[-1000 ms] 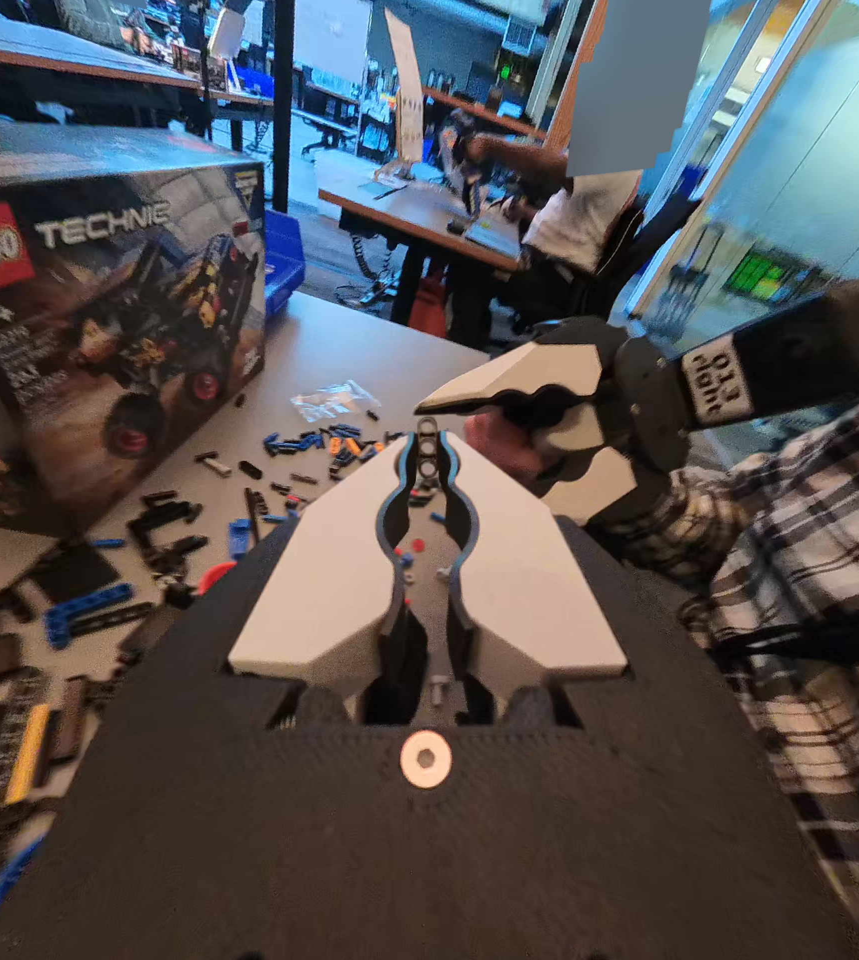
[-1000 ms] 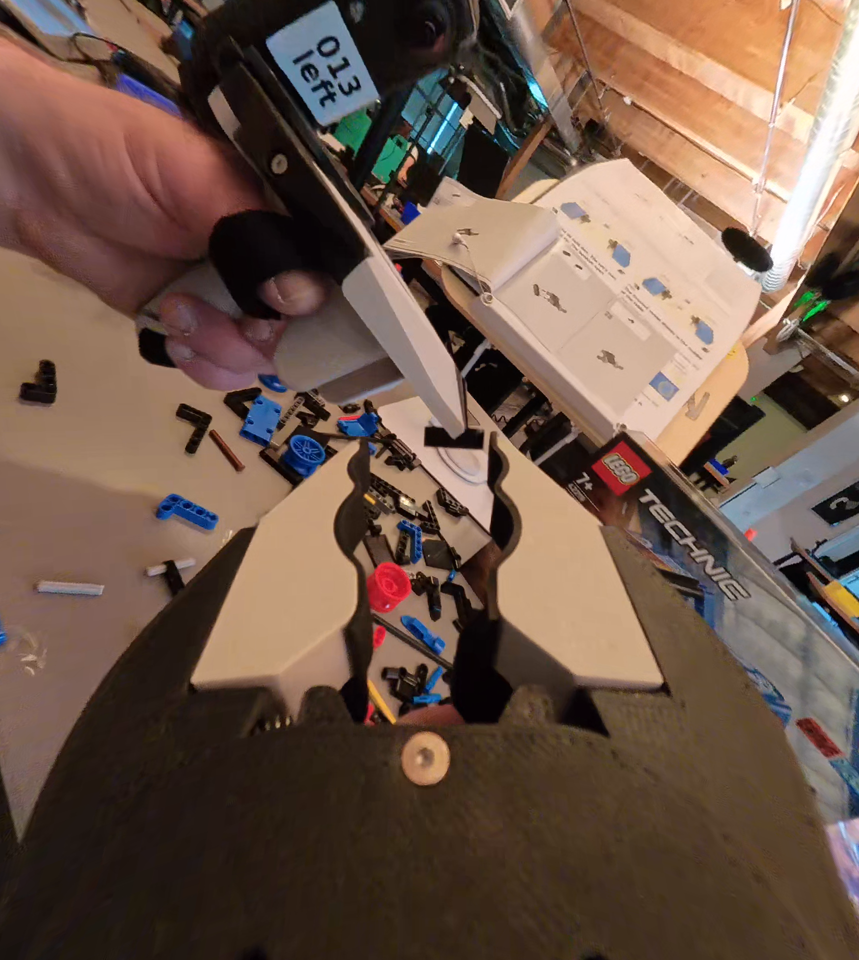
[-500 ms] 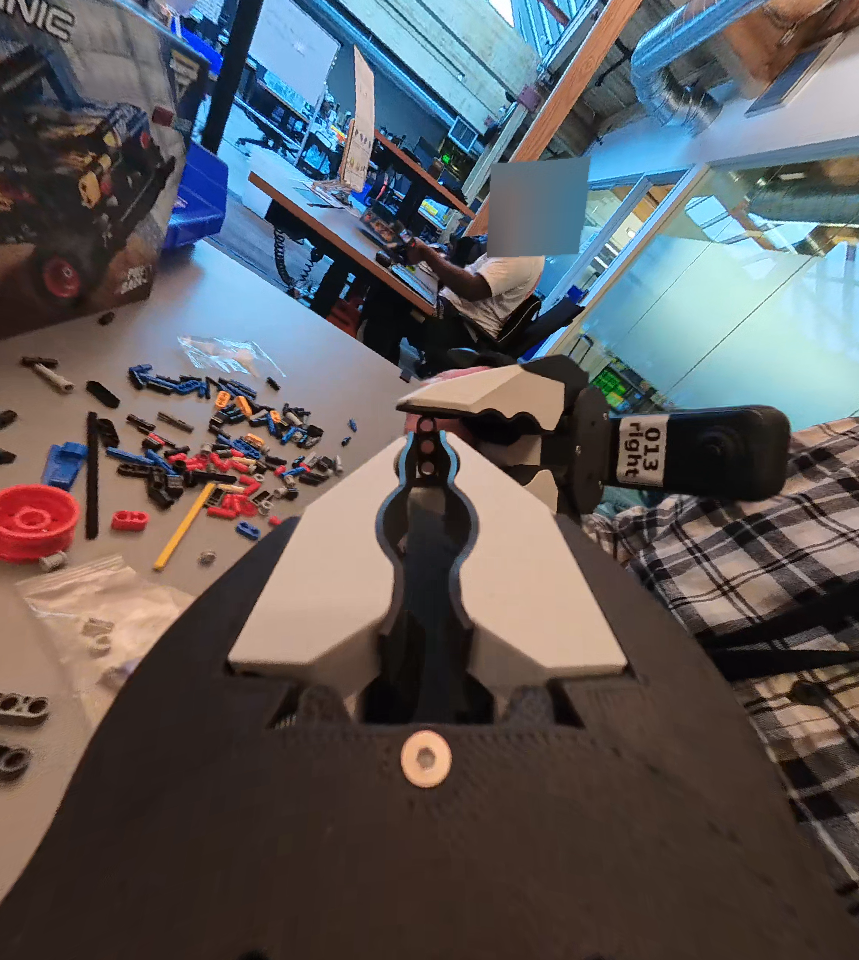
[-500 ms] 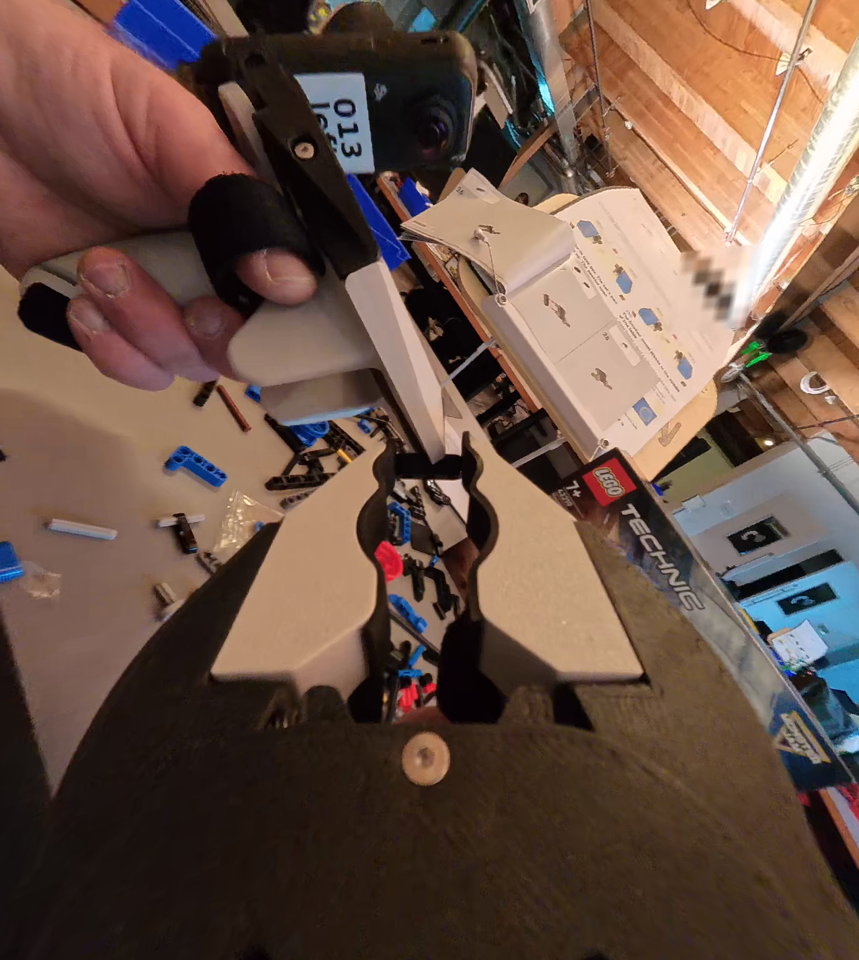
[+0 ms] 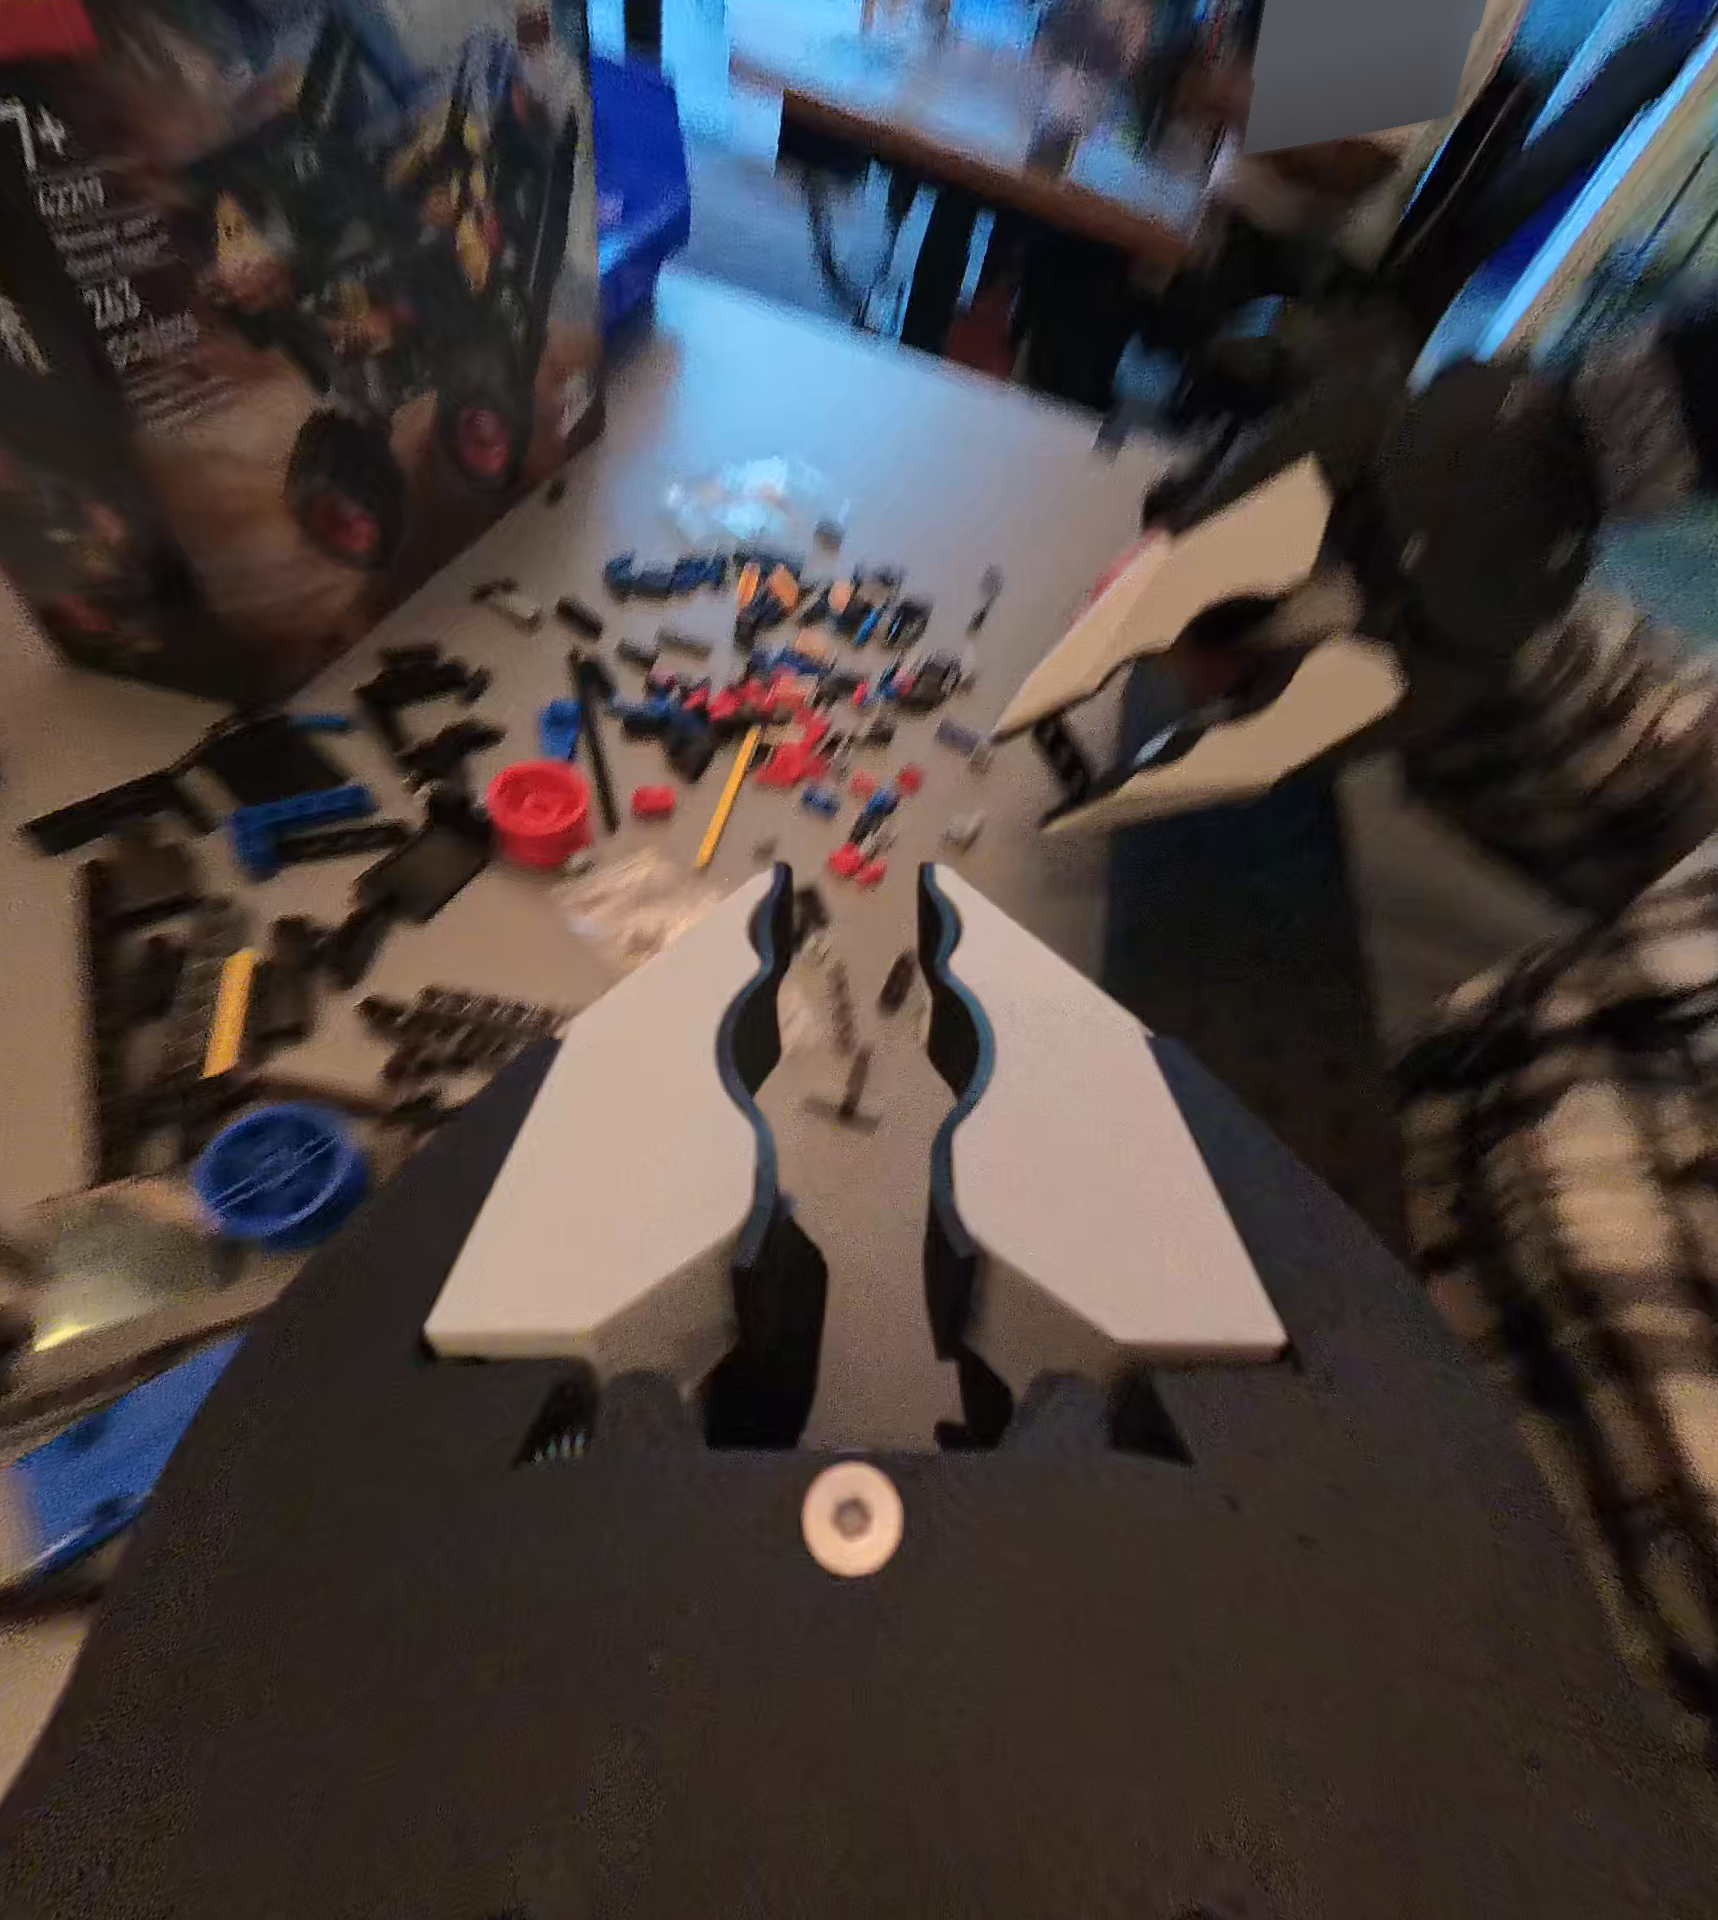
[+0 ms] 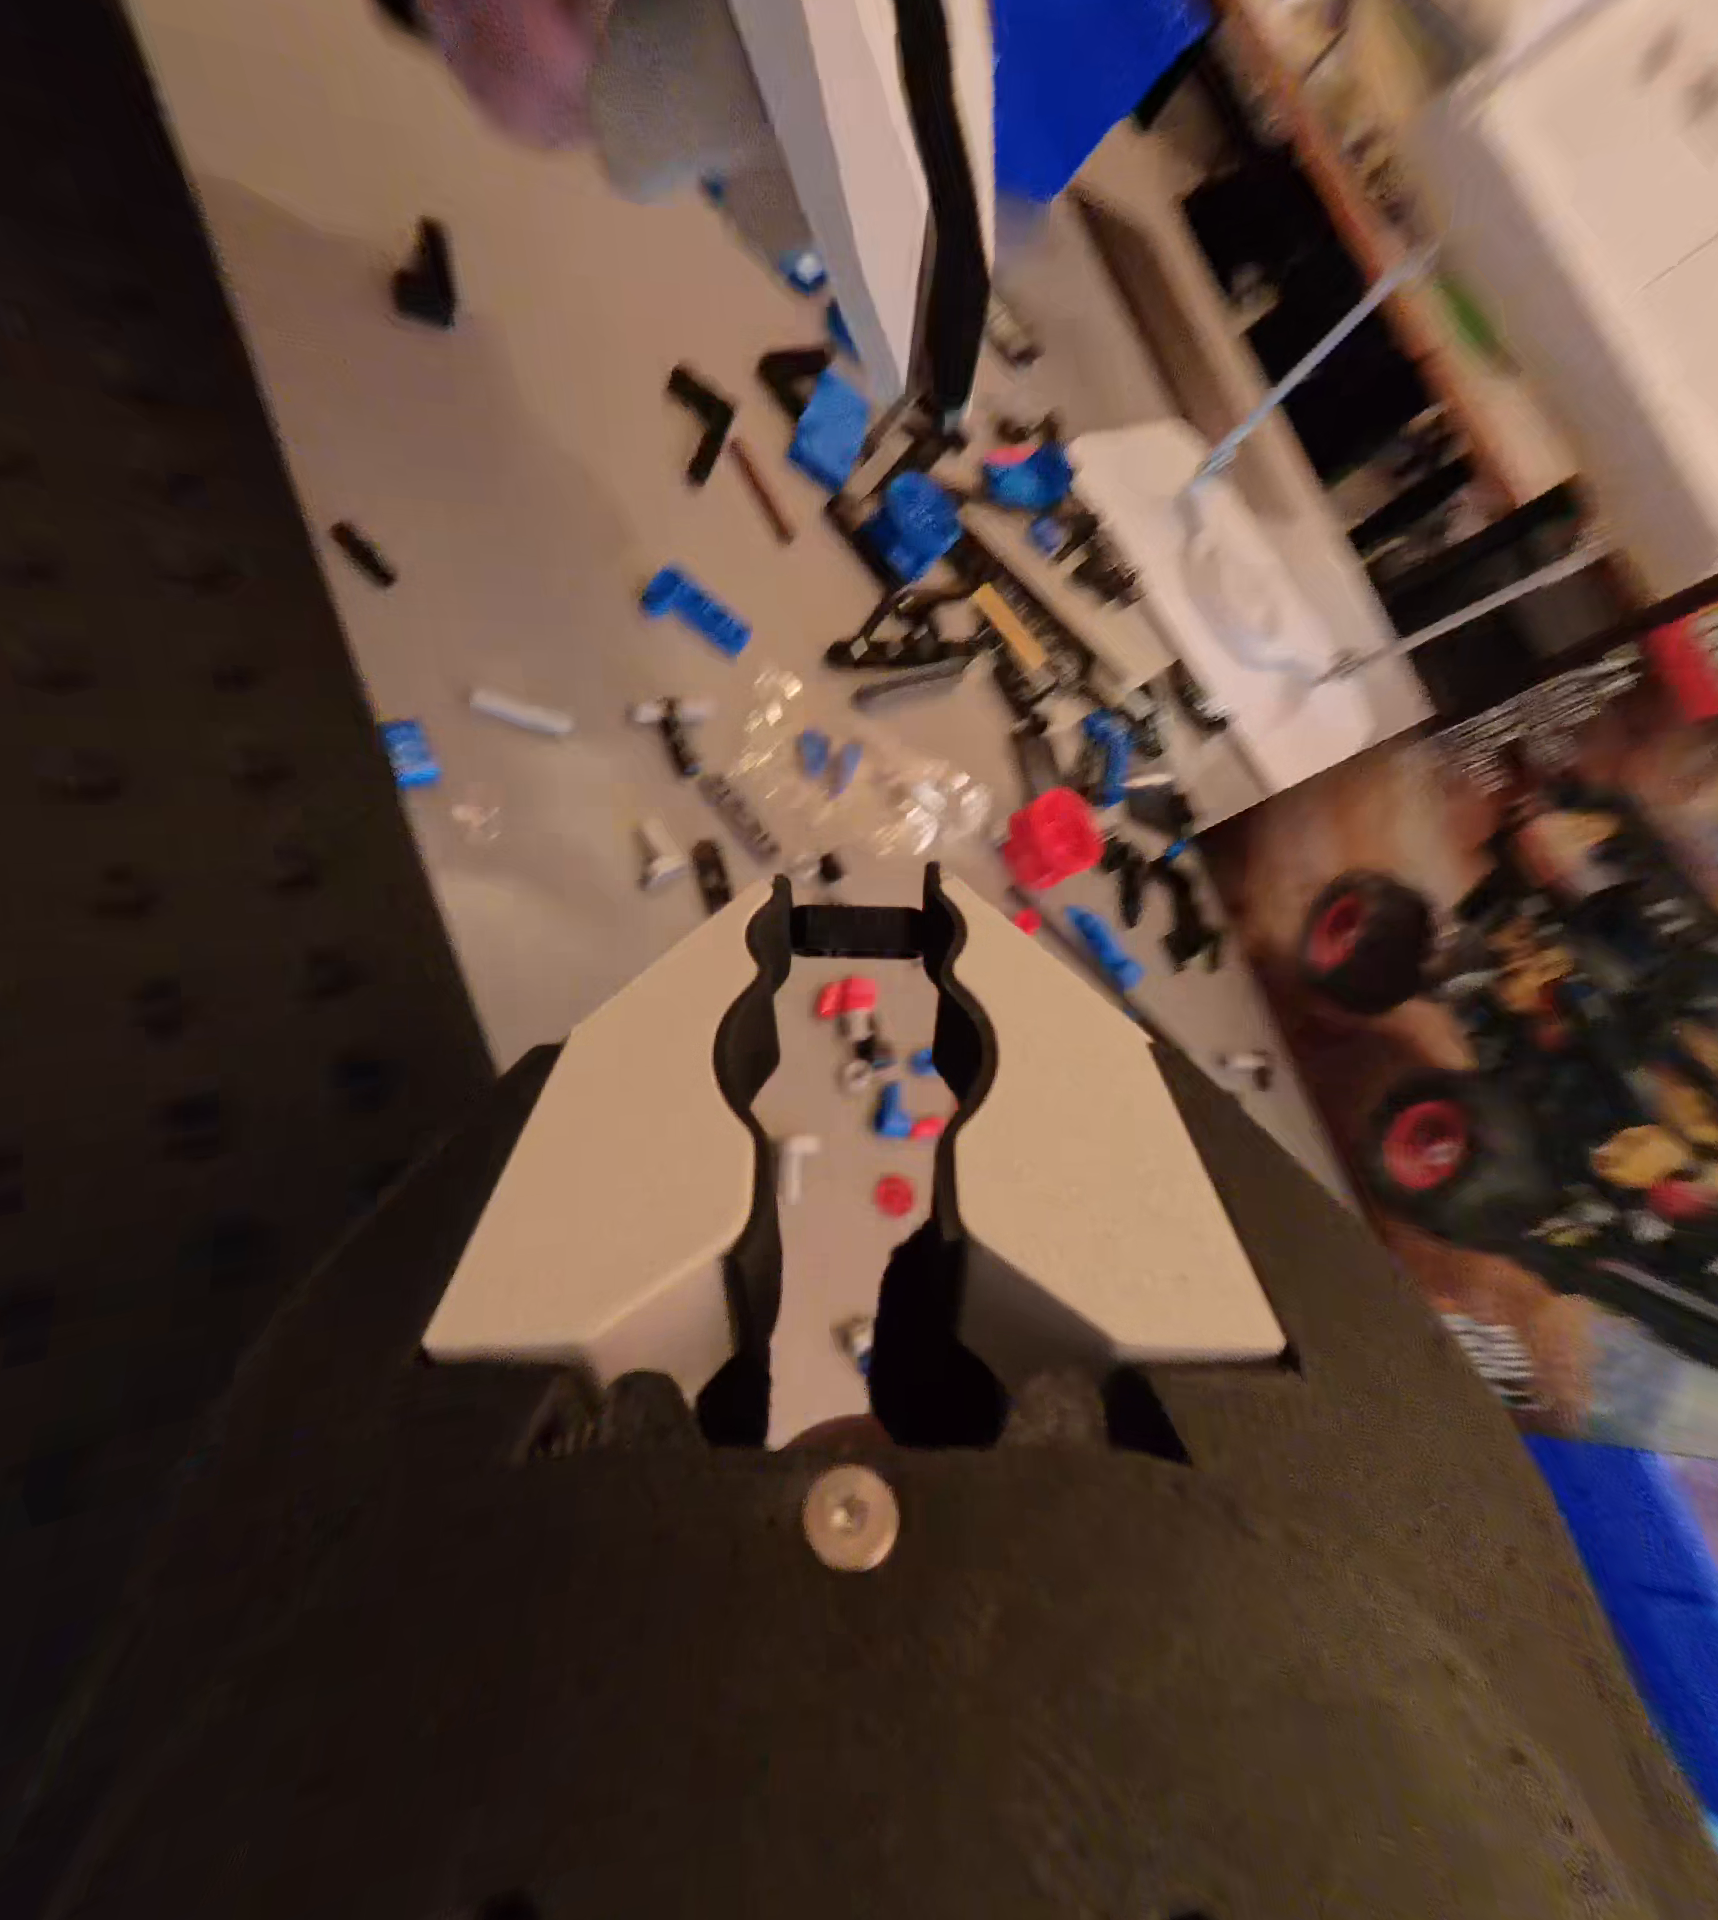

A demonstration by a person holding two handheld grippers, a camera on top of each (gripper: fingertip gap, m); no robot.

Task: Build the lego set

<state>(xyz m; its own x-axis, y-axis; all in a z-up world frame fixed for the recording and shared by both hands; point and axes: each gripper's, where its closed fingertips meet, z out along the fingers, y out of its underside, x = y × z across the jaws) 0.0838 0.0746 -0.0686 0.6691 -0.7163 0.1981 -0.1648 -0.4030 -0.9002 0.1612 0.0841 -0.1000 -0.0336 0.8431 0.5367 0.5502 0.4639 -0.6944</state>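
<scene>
My left gripper (image 5: 853, 883) is open and empty above the grey table (image 5: 834, 416); only loose pieces on the table show between its fingers. My right gripper (image 6: 855, 894) is shut on a short black Lego beam (image 6: 855, 928), held crosswise between both fingertips above the table. In the left wrist view the right gripper (image 5: 1026, 774) hangs to the right with the black beam (image 5: 1063, 748) at its tips. A finger (image 6: 865, 208) of the left gripper shows at the top of the right wrist view. Both views are blurred by motion.
Loose black, blue and red Lego pieces (image 5: 761, 686) are scattered on the table, with a red wheel (image 5: 538, 810), a blue wheel (image 5: 278, 1174) and a yellow axle (image 5: 725, 800). The Lego box (image 5: 263, 312) stands at the left. A plaid sleeve (image 5: 1613, 1143) is at the right. About 9 centimeters separates my left fingertips from my right. The yellow axle (image 5: 725, 800) sits 11 centimeters or so from the ends of my right fingers.
My left gripper, shut on the black beam earlier, has opened and let it go. My right gripper closed on the beam and keeps it. Both grippers moved apart and tilted down toward the table.
</scene>
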